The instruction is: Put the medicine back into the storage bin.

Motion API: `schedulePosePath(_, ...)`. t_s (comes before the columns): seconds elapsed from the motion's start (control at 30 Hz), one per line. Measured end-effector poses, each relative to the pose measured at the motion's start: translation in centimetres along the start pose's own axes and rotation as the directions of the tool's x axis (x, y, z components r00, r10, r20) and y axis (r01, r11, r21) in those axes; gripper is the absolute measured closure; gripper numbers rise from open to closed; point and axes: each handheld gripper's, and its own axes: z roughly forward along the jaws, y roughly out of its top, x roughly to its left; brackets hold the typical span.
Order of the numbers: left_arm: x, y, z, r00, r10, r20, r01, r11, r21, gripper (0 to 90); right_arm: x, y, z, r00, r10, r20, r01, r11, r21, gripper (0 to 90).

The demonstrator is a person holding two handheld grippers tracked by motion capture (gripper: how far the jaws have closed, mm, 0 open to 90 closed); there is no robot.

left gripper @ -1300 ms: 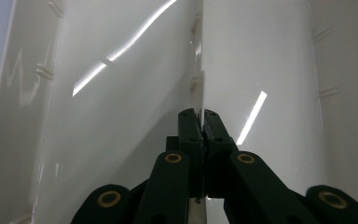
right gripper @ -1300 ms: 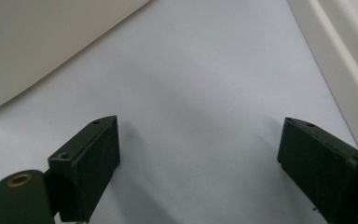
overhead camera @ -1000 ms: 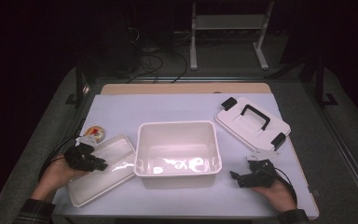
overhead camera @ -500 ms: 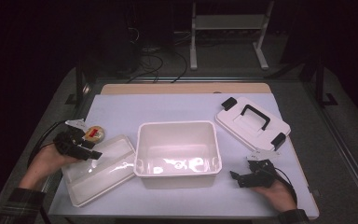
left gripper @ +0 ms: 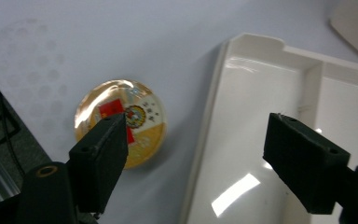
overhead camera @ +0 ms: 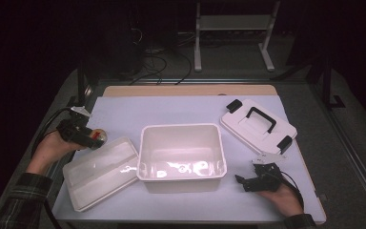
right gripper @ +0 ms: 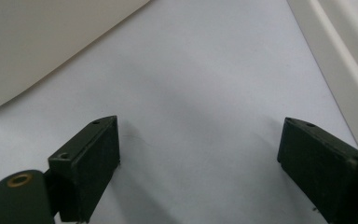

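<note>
Round disc: amber, glossy, with a red patch and a small emblem on its face. It lies flat on the pale sheet, left of centre in the left gripper view. In the high view the disc sits at middle left of the frame, just beside the upper corner of the shallow tray.

Left gripper: jaws have just been opening and now stand wide. Nothing is pinched between them. The near jaw overlaps the disc's lower edge in the left gripper view; contact cannot be told. The far jaw hangs over the tray's inner floor. In the high view the left gripper is held in the left hand at the frame's left edge, its tip at the disc.

White bin: open-topped, centre of the high view, lower left corner just beside the tray.

Lid: white with a black handle and two black clips, upper right of the bin, apart from it.

Right gripper: lower right of the high view, held in the right hand, near the bin's lower right corner. In the right gripper view its jaws stand wide apart over bare sheet, holding nothing.
</note>
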Motion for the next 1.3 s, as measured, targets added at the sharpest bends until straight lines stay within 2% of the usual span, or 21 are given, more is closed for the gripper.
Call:
schedulePosePath(0.17, 1.6, 0.5, 0.9, 0.9994, -0.033, -0.011, 0.033, 0.9993, 0.018, 17.9, 0.0, 0.0, 0.0, 1.0, 0.0, 0.0, 0.0, 1.0, 0.0, 12.0)
schedulePosePath(0.3, 2.4, 0.5, 1.3, 0.9987, -0.049, -0.017, 0.049, 0.9987, 0.01, 17.2, 0.0, 0.0, 0.0, 1.0, 0.0, 0.0, 0.0, 1.0, 0.0, 12.0)
schedulePosePath(0.47, 3.8, 0.5, 2.8, 0.9959, -0.071, -0.056, 0.072, 0.9973, 0.018, 14.4, 0.0, 0.0, 0.0, 1.0, 0.0, 0.0, 0.0, 1.0, 0.0, 12.1)
schedulePosePath(0.57, 4.4, 0.5, 3.7, 0.995, -0.078, -0.063, 0.08, 0.9961, 0.035, 12.8, 0.0, 0.0, 0.0, 1.0, 0.0, 0.0, 0.0, 1.0, 0.0, 12.1)
schedulePosePath(0.77, 5.1, 0.5, 5.3, 0.994, -0.092, -0.059, 0.096, 0.9931, 0.068, 11.8, 0.0, 0.0, 0.0, 1.0, -0.001, 0.0, 0.001, 1.0, 0.0, 12.1)
schedulePosePath(0.83, 5.2, 0.5, 5.6, 0.9935, -0.104, -0.046, 0.107, 0.9917, 0.071, 11.1, 0.0, 0.0, 0.0, 1.0, 0.0, 0.0, 0.0, 1.0, 0.0, 12.1)
schedulePosePath(1.3, 5.0, 0.7, 7.2, 0.9949, -0.088, -0.05, 0.095, 0.9845, 0.148, 12.2, 0.0, 0.0, 0.0, 1.0, 0.0, 0.0, 0.0, 1.0, 0.0, 12.1)
